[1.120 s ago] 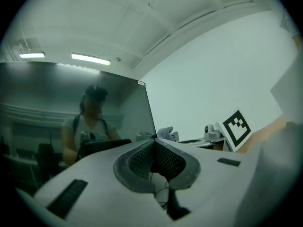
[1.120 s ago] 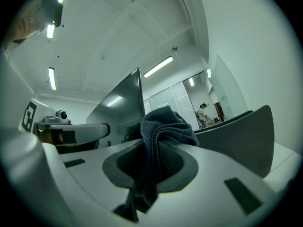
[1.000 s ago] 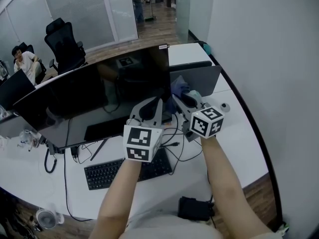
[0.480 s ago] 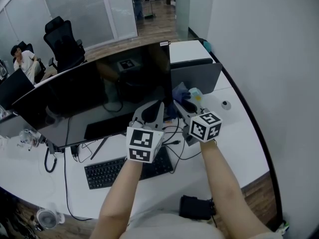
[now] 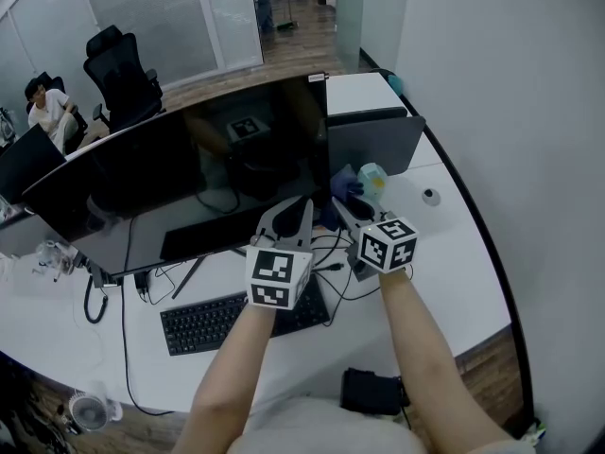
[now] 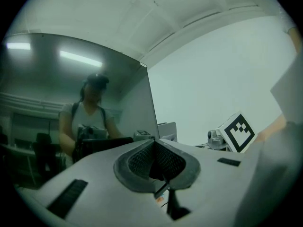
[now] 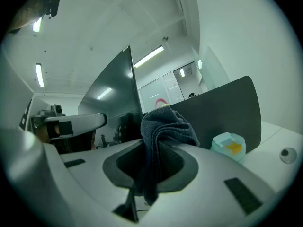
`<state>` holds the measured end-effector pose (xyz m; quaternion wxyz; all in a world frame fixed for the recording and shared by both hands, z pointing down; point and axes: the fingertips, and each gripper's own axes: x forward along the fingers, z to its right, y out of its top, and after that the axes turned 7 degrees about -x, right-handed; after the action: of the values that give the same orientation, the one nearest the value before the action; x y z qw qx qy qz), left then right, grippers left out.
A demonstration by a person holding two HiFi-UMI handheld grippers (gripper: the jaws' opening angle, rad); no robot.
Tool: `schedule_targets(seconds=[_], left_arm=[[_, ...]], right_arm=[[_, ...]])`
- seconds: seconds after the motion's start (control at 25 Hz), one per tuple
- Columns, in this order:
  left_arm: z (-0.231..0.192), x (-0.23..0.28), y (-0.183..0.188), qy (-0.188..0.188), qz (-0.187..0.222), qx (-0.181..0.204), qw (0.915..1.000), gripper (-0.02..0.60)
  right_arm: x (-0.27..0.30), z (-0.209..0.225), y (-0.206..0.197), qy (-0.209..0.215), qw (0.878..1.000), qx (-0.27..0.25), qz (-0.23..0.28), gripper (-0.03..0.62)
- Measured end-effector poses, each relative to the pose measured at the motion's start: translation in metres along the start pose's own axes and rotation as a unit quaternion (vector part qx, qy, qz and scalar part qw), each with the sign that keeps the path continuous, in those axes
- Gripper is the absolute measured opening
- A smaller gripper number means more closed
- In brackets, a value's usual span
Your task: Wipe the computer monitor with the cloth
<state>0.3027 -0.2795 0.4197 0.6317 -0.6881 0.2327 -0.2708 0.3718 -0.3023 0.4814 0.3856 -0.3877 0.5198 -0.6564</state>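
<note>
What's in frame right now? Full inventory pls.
monitor: 1, black, curved, mid-desk
cloth: 1, dark blue-grey, in the right gripper's jaws
keyboard: 1, black, desk, in front of the monitor
cables: several, black, desk, under the grippers
wipes pack: 1, pale teal, yellow label, right of the monitor
divider panel: 1, grey, behind the wipes pack
small round object: 1, grey, desk, far right
pouch: 1, black, near edge
office chair: 1, black, beyond the desk
seated person: 1, far left
desk: 1, white
left gripper: shut, empty
right gripper: shut on the cloth
forearms: 2, bare
</note>
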Motion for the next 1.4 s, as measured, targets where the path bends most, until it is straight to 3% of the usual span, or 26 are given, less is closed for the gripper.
schedule_targets(seconds=[0.28, 0.96, 1.4], left_arm=[[-0.001, -0.002, -0.014, 0.002, -0.002, -0.031, 0.9995, 0.008], [-0.002, -0.014, -0.035, -0.015, -0.02, -0.035, 0.9991, 0.008], [-0.009, -0.025, -0.039, -0.02, -0.024, -0.038, 0.9988, 0.008]], right_arm=[[-0.001, 0.002, -0.024, -0.025, 0.999, 0.017, -0.019, 0.066], [-0.009, 0.001, -0.073, -0.073, 0.994, 0.067, -0.054, 0.066], [-0.013, -0.003, -0.086, -0.104, 0.981, 0.164, -0.017, 0.066]])
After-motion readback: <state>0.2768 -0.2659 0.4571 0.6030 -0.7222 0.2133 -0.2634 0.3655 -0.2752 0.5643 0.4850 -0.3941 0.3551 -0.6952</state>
